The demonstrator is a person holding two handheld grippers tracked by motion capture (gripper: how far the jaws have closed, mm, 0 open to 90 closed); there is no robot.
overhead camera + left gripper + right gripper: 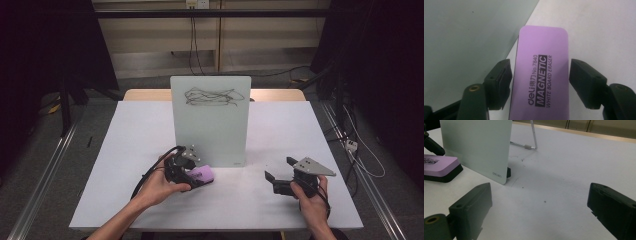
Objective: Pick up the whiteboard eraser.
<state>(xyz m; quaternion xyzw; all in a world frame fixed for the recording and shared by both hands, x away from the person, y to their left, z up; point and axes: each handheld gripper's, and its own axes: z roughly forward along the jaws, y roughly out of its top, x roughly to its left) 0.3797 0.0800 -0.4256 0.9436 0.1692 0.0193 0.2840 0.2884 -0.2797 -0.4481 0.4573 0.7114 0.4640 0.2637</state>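
Purple eraser [541, 72] sits on the tabletop [150, 130] between the jaws of my left claw [540, 82], narrowed, pads not quite pressing; my right claw [541, 217] stands wide.

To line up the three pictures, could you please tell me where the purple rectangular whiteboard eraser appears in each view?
High view: purple rectangular whiteboard eraser lies left of centre, at the glass board's foot.
Left gripper view: fills the centre, between the fingers.
Right gripper view: far left edge, on its black base.
Shared landmark: the upright frosted glass board.
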